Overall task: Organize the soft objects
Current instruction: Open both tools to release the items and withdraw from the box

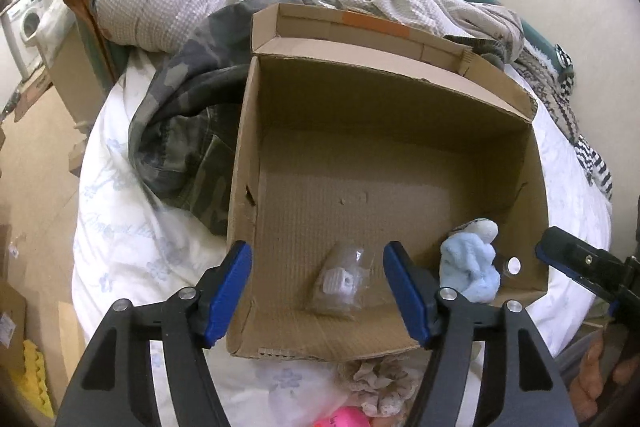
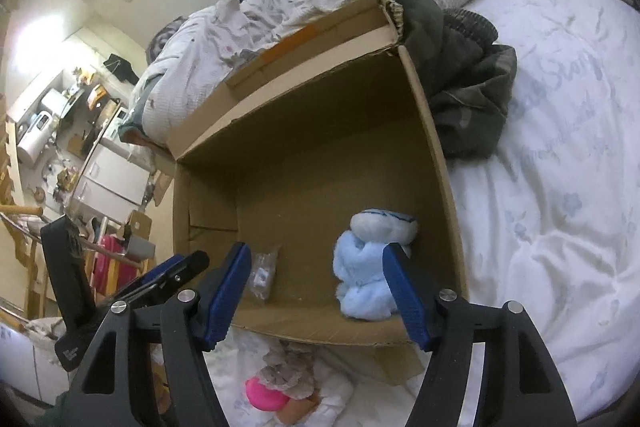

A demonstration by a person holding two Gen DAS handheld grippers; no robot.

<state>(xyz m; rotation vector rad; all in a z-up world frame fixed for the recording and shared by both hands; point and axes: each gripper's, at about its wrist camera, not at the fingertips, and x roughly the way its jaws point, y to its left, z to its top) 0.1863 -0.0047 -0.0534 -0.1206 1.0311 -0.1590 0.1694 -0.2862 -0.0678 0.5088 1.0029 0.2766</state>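
I am hovering both jaws spread and empty over the box [image 1: 400,131] on the bed. The blue toy [image 2: 370,273] is lying in its lower-right corner. Next, I judge, I need the pink toy [image 2: 264,393] at bottom.

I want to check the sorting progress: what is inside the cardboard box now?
Inside the cardboard box lie two things: a light blue plush toy near one side wall, and a small clear plastic bag with something white in it. The floor beneath the toy is hidden.
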